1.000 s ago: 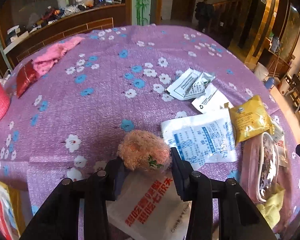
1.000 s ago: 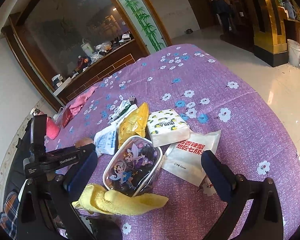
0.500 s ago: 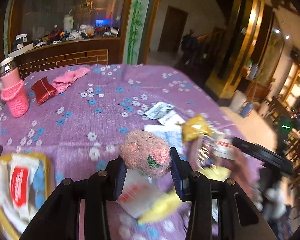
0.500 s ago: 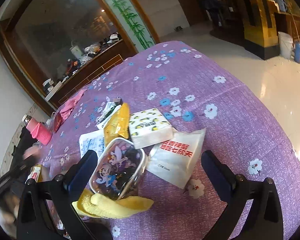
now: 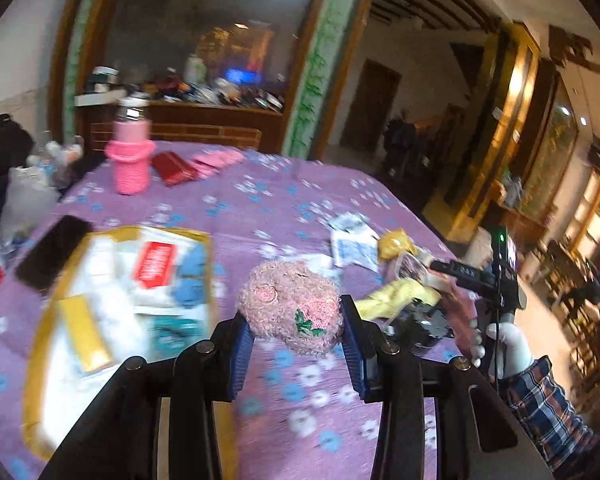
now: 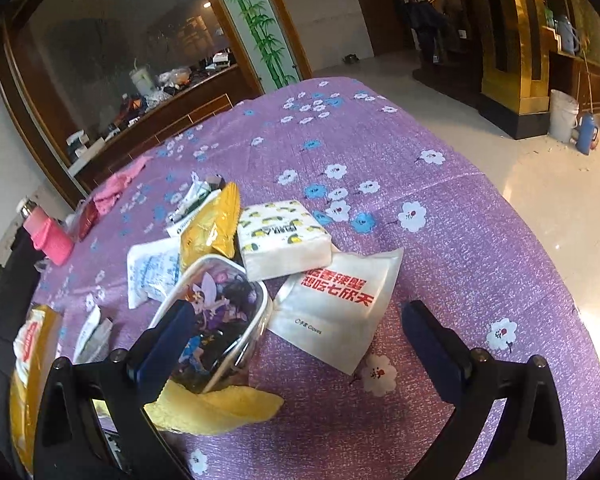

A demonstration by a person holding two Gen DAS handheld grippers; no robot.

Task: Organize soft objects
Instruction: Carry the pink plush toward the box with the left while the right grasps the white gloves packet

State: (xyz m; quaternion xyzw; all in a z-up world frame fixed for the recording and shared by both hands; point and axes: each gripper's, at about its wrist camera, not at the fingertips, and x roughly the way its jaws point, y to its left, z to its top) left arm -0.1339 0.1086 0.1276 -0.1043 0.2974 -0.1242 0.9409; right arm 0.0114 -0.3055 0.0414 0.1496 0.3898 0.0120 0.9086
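Note:
My left gripper (image 5: 298, 338) is shut on a fluffy pink plush (image 5: 290, 306) and holds it above the purple flowered tablecloth (image 5: 260, 196). A yellow-rimmed tray (image 5: 48, 322) with soft packets lies to its left. My right gripper (image 6: 296, 344) is open and empty, low over a cartoon-print pouch (image 6: 216, 316), a yellow cloth (image 6: 216, 408) and a white glove packet (image 6: 336, 304). The right gripper also shows in the left wrist view (image 5: 476, 280), held by a gloved hand.
A tissue pack (image 6: 284, 236), a yellow packet (image 6: 212, 228) and white packets (image 6: 152, 268) lie behind the pouch. A pink-sleeved bottle (image 5: 130, 156), a red pouch (image 5: 174, 168) and a pink cloth (image 5: 216, 158) stand at the table's far side. The table edge drops off on the right.
My left gripper has lifted the pink plush and swung left toward the tray. The right gripper has stayed open over the pouch, shifting slightly.

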